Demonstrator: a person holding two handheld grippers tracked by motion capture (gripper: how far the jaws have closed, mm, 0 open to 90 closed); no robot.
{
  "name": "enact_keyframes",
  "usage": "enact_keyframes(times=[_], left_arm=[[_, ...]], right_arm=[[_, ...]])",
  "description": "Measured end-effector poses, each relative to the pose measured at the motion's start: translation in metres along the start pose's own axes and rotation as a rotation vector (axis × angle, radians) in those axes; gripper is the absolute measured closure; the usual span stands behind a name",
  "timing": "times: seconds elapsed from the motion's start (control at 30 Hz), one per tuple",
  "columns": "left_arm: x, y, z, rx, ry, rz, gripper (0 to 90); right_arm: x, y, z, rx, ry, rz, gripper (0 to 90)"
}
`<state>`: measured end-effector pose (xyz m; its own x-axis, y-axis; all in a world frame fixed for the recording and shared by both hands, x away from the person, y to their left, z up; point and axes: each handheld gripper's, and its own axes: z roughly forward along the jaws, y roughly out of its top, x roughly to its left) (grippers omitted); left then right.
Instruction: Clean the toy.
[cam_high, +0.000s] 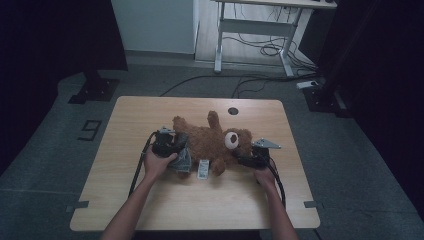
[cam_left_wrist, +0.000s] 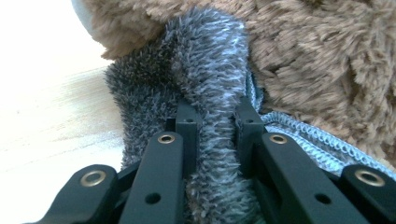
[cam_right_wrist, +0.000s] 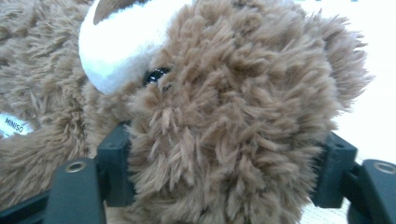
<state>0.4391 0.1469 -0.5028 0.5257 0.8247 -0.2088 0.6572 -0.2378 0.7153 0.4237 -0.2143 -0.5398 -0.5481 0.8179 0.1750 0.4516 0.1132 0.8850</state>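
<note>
Teddy bear (cam_high: 212, 142) on desk (cam_high: 150, 200) | left claw (cam_left_wrist: 214, 121) clamped grey garment (cam_left_wrist: 205, 70) | right claw (cam_right_wrist: 224, 168) straddled head | risk: fur slipping, garment snagging.

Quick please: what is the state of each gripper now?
Left gripper: closed on the grey fuzzy cloth.
Right gripper: jaws wide around the teddy bear's head, gripping it.
</note>
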Motion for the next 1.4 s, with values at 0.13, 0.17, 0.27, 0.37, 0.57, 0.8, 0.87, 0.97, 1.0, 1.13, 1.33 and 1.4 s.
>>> enact_keyframes(times=[0.13, 0.17, 0.27, 0.37, 0.57, 0.8, 0.87, 0.97, 1.0, 1.13, 1.33, 1.4], left_arm=[[-0.001, -0.001, -0.002, -0.005, 0.006, 0.0, 76.1], [-0.002, -0.001, -0.002, -0.006, 0.008, 0.001, 76.1], [-0.001, -0.001, -0.005, -0.008, 0.009, 0.001, 76.0], [0.001, -0.001, -0.016, -0.031, 0.009, -0.001, 75.9], [0.0, -0.006, -0.046, -0.084, 0.015, 0.023, 75.8], [-0.005, -0.019, -0.073, -0.119, 0.025, 0.057, 75.7], [-0.005, -0.024, -0.079, -0.129, 0.031, 0.062, 75.7], [-0.002, -0.034, -0.088, -0.131, 0.05, 0.066, 75.7], [-0.001, -0.036, -0.091, -0.131, 0.054, 0.067, 75.6], [0.007, -0.052, -0.108, -0.134, 0.073, 0.055, 75.5], [0.019, -0.08, -0.13, -0.124, 0.12, 0.041, 75.0], [0.023, -0.091, -0.134, -0.111, 0.135, 0.033, 75.0]], right_arm=[[-0.001, 0.0, -0.003, -0.002, 0.001, 0.016, 19.2], [0.0, 0.001, -0.004, -0.003, -0.003, 0.018, 18.1], [0.002, 0.002, -0.007, -0.011, -0.013, 0.021, 15.6], [0.004, 0.003, -0.014, -0.026, -0.017, 0.024, 15.0], [0.006, -0.003, -0.034, -0.071, -0.032, 0.029, 15.2], [0.007, -0.013, -0.051, -0.073, -0.018, 0.036, 15.3], [0.009, -0.015, -0.054, -0.074, -0.017, 0.029, 15.4], [0.013, -0.02, -0.057, -0.07, -0.01, 0.019, 15.5], [0.014, -0.022, -0.058, -0.068, -0.009, 0.013, 15.5], [0.018, -0.028, -0.062, -0.048, -0.006, -0.003, 15.5], [0.019, -0.036, -0.072, -0.041, 0.012, -0.003, 15.8], [0.02, -0.038, -0.073, -0.037, 0.014, -0.003, 15.8]])
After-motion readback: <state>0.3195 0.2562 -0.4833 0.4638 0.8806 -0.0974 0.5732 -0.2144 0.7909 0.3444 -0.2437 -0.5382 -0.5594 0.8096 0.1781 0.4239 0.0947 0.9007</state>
